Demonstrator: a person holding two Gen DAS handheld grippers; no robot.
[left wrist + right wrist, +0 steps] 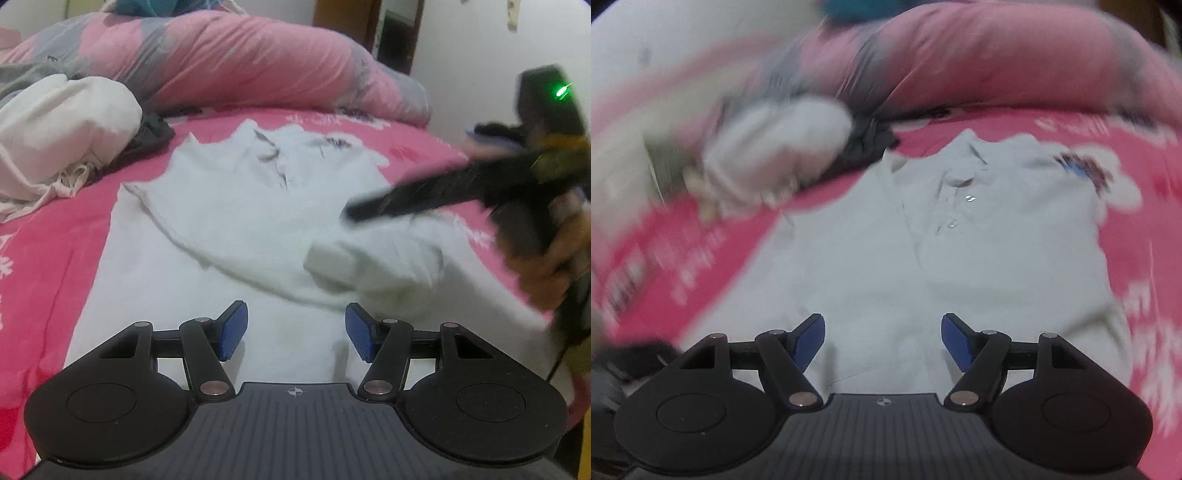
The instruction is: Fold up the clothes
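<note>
The bed [44,236] is covered with a bright pink sheet [1167,177] printed with white flowers. A white polo shirt [236,206] lies spread on it, collar toward the far side, buttons up the placket, one sleeve folded in over the body. Beside the shirt, toward the far left, a bundle of white cloth [62,122] sits heaped on the sheet, with a dark grey garment [147,136] crumpled between the bundle and the shirt's collar. Along the far edge a bulky pink and grey quilt [236,62] lies rolled across the bed.
</note>
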